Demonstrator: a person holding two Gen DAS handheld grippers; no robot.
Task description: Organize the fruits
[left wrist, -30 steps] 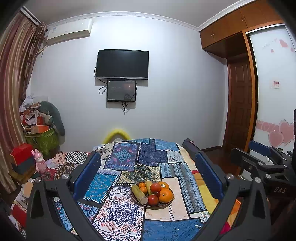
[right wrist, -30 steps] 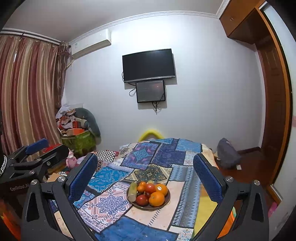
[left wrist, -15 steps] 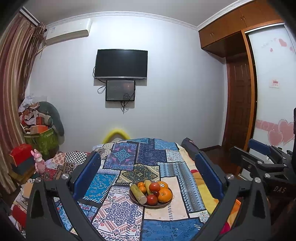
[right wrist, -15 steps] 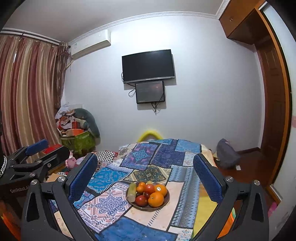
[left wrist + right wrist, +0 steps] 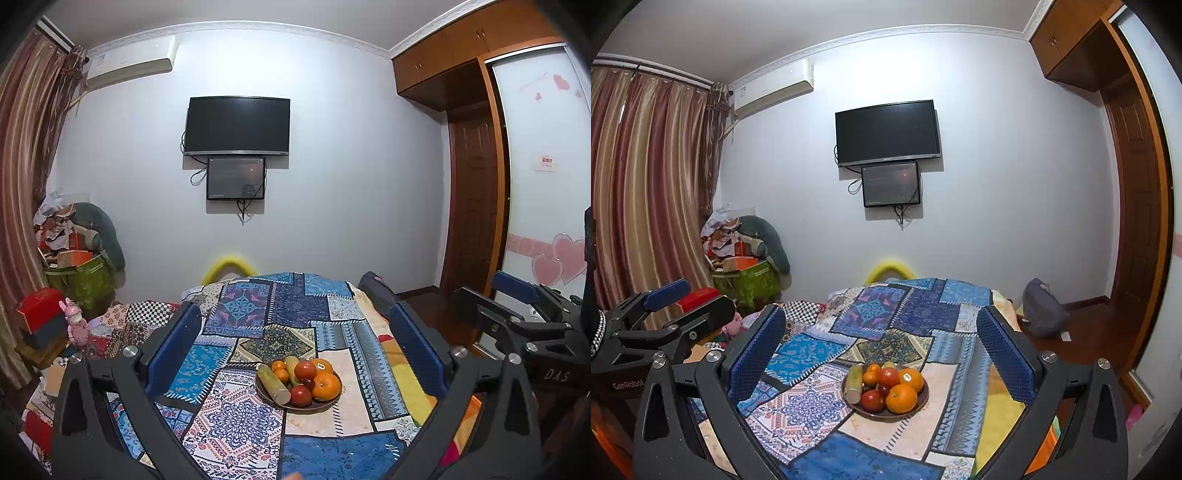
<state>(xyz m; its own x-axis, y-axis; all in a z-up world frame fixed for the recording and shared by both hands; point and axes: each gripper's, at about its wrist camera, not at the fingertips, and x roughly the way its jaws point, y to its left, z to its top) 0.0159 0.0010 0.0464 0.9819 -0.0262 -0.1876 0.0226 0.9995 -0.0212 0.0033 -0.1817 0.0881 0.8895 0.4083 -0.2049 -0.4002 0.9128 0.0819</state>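
Note:
A dark round plate (image 5: pixel 312 406) sits on the patchwork cloth, also in the right wrist view (image 5: pixel 923 400). It holds oranges (image 5: pixel 325 386), red apples (image 5: pixel 305 370), small tangerines (image 5: pixel 282 375) and a pale green sugarcane piece (image 5: pixel 273 384). In the right view the orange (image 5: pixel 901 398), apple (image 5: pixel 888 376) and cane piece (image 5: pixel 854 382) show too. My left gripper (image 5: pixel 295 332) is open and empty, well short of the plate. My right gripper (image 5: pixel 881 332) is open and empty, also short of it. Each gripper shows at the edge of the other's view.
The patchwork cloth (image 5: pixel 236 417) covers a table or bed that runs toward the far wall. A cluttered green box (image 5: pixel 79 273) and red box (image 5: pixel 38 306) stand at the left. A grey bag (image 5: pixel 1043 314) lies on the floor at the right near the wooden door (image 5: pixel 1137 206).
Both views have shifted slightly; the plate sits a little lower and closer between the fingers. The jaws have stayed open.

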